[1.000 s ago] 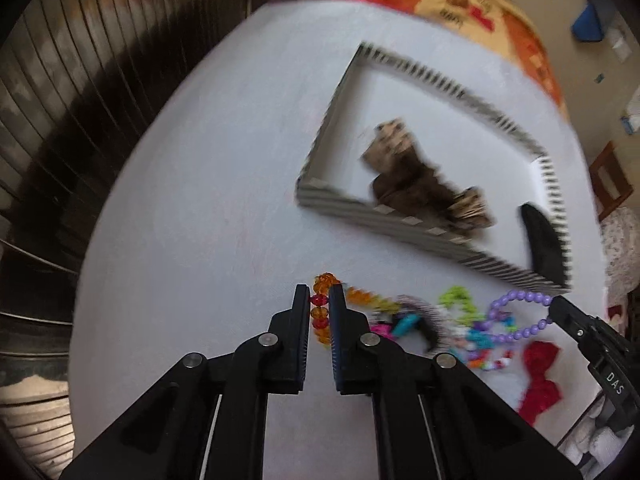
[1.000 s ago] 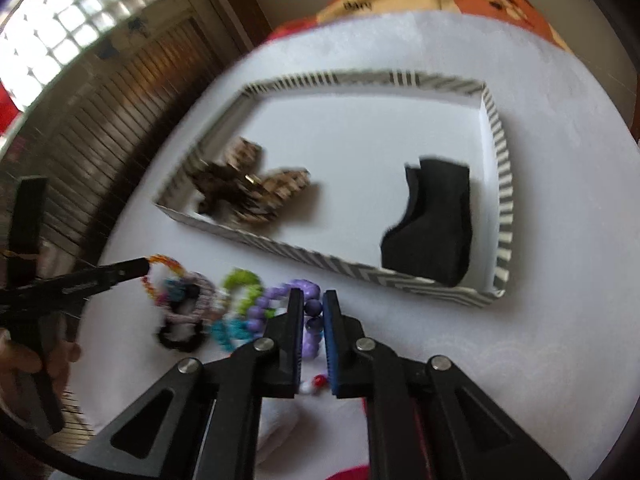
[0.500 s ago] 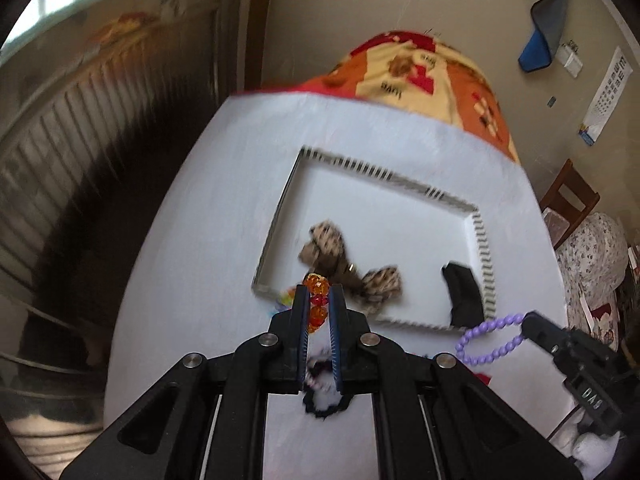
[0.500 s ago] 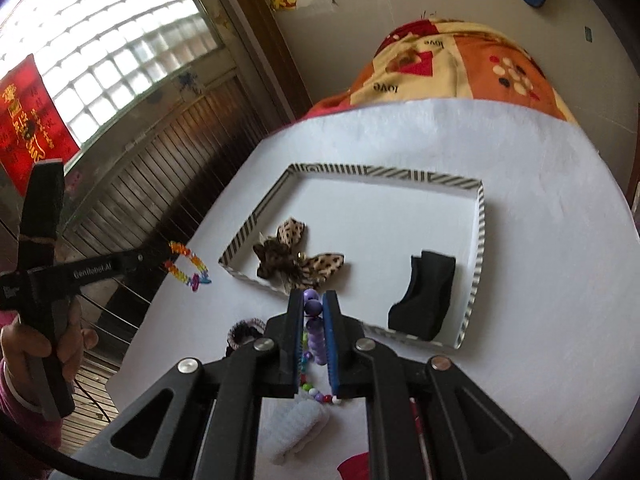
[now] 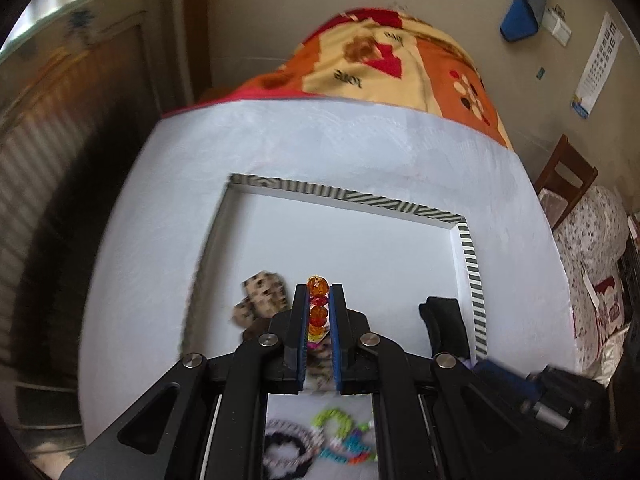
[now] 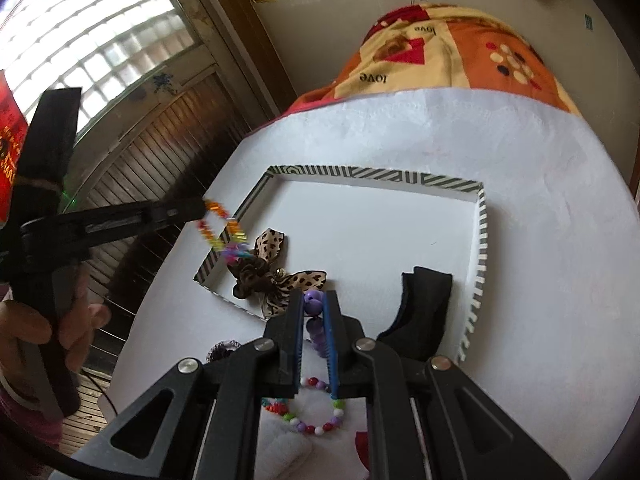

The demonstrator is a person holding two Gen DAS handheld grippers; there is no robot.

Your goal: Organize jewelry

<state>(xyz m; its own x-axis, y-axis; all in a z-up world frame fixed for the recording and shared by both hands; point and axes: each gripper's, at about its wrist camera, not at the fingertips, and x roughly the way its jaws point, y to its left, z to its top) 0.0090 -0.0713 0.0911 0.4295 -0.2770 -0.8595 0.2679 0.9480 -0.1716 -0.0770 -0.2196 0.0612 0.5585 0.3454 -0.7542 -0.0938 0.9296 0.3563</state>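
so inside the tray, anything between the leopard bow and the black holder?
Bare white floor of the tray between the leopard bow and the black holder, clearest in the right wrist view. Only the right hand-held gripper, clamping purple beads, overlaps it in view.

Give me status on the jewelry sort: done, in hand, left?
Done: leopard bow and a black item lie in the striped tray. In hand: left gripper is shut on the orange bead bracelet, right gripper on the purple bead bracelet, both above the tray. Left: multicolor bead bracelet and other pieces on the table.
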